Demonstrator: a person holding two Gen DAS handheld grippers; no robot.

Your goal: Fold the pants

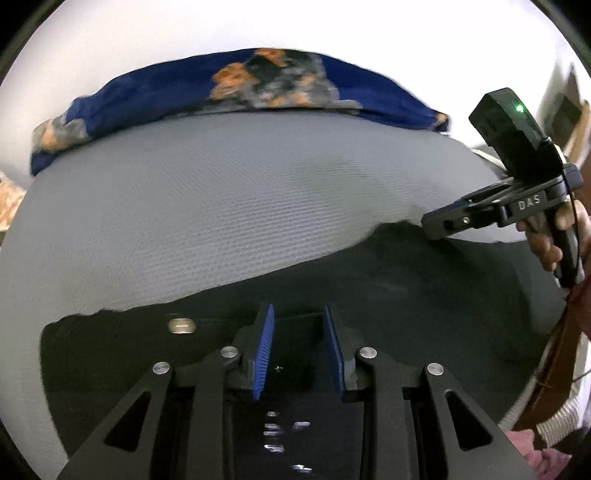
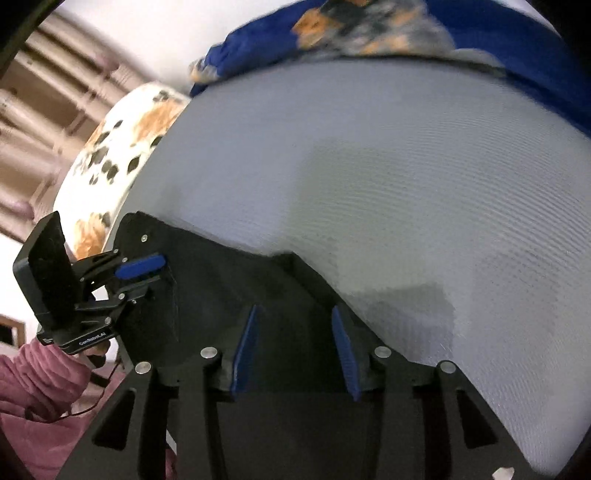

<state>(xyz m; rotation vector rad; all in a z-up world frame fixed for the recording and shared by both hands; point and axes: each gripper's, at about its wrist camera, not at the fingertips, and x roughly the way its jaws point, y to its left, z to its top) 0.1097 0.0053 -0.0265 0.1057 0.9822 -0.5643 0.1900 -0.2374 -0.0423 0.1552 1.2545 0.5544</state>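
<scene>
Your left gripper (image 1: 299,343) and right gripper (image 2: 295,343) both gape over matte black pants (image 1: 369,288) — neither grips — on ribbed grey sheet (image 1: 221,206).

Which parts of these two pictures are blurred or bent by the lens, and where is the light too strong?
Left wrist view: the fisheye curves the grey mattress into a dome; the blue blanket is softly blurred; the wall above is washed out white. Right wrist view: the picture is tilted, the blanket and the spotted pillow are smeared, and the black pants show almost no detail.
</scene>
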